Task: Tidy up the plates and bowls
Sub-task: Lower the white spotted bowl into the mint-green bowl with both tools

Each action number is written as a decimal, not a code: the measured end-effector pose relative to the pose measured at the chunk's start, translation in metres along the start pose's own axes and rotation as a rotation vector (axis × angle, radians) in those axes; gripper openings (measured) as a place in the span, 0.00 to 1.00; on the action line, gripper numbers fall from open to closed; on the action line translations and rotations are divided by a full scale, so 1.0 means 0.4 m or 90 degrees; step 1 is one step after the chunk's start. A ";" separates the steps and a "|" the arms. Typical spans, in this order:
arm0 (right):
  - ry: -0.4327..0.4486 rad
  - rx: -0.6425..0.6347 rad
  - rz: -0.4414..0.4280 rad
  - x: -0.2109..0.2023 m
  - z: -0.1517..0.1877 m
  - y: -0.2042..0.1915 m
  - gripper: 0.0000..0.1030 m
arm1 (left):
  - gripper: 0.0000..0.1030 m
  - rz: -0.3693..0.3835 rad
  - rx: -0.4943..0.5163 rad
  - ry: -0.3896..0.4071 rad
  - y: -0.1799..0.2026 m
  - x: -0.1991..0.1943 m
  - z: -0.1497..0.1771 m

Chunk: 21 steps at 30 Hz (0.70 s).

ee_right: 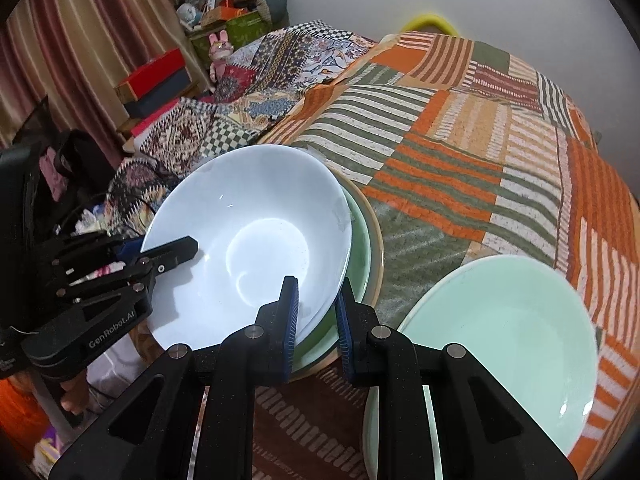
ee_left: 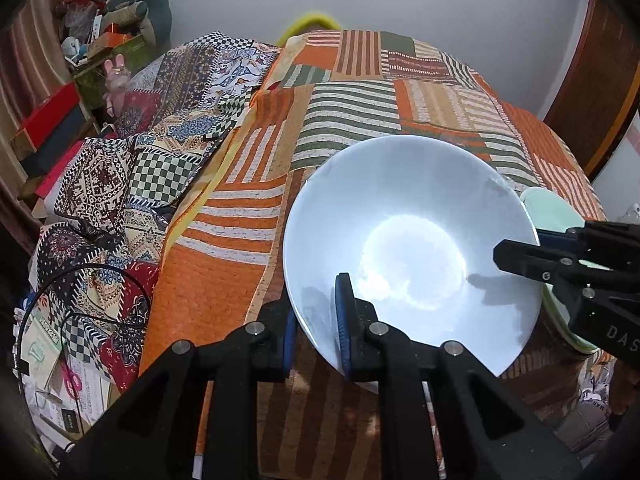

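From the left wrist, a bed covered by an orange, green and cream striped patchwork quilt (ee_left: 360,92) fills the view. A second patterned blanket (ee_left: 160,128) is bunched along its left edge, and beyond it sit stacked boxes and soft toys against a pale wall. A white bowl (ee_left: 412,248) sits mouth-up, tilted a little toward the camera; being round, it has no long axis. The left gripper (ee_left: 316,320) pinches the bowl's near rim: one blue-padded finger lies inside the wall, the other outside and below it, the jaws narrow on the rim. The right gripper (ee_left: 516,254) reaches in from the right and clamps the far right rim. A pale green dish (ee_left: 556,212) peeks out behind that rim.

From the right wrist, the same quilt (ee_right: 460,152) runs up to the wall, with striped curtains (ee_right: 80,52) at the left. The white bowl (ee_right: 256,240) rests on a green plate (ee_right: 360,240) with a tan edge. The right gripper (ee_right: 318,320) grips the bowl's near right rim, one finger inside and one outside, jaws narrow. The left gripper (ee_right: 176,250) holds the opposite rim. A pale green bowl (ee_right: 504,336) lies just right of the fingers, apart from them.
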State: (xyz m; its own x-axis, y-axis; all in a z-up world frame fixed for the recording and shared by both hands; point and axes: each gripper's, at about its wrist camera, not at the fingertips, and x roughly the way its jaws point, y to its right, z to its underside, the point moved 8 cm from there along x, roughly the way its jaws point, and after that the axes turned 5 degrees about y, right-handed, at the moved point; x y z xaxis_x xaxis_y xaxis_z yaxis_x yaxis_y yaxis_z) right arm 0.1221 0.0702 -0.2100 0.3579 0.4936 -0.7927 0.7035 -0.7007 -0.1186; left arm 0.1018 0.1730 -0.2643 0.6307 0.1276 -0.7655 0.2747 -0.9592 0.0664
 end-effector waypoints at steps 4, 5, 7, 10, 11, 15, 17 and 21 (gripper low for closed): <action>-0.009 -0.003 -0.004 -0.003 -0.010 0.000 0.21 | 0.17 0.005 -0.001 -0.010 -0.004 0.003 0.002; -0.011 -0.007 -0.003 -0.004 -0.011 0.001 0.23 | 0.17 0.011 -0.007 -0.015 -0.005 0.001 0.001; -0.022 -0.027 0.001 -0.007 -0.013 -0.001 0.30 | 0.17 0.011 -0.017 -0.007 -0.015 -0.010 -0.005; 0.016 -0.036 0.023 -0.037 -0.028 0.007 0.60 | 0.18 0.028 -0.035 0.000 -0.023 -0.031 -0.013; 0.028 -0.036 0.022 -0.047 -0.035 0.006 0.61 | 0.18 0.032 -0.042 0.003 -0.027 -0.038 -0.017; 0.058 -0.018 0.017 -0.077 -0.062 0.020 0.62 | 0.29 0.061 -0.074 0.010 -0.041 -0.064 -0.025; 0.063 0.002 0.015 -0.079 -0.065 0.033 0.65 | 0.40 0.071 -0.087 0.013 -0.045 -0.070 -0.023; 0.045 0.034 0.016 -0.051 -0.047 0.057 0.65 | 0.45 0.077 -0.090 -0.001 -0.041 -0.052 -0.004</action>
State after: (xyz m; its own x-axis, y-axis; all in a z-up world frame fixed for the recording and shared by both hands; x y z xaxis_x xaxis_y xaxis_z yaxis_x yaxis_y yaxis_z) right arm 0.1425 0.0537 -0.1853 0.4184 0.5096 -0.7518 0.6609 -0.7386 -0.1328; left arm 0.0853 0.1863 -0.2484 0.6639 0.0129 -0.7477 0.2964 -0.9225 0.2472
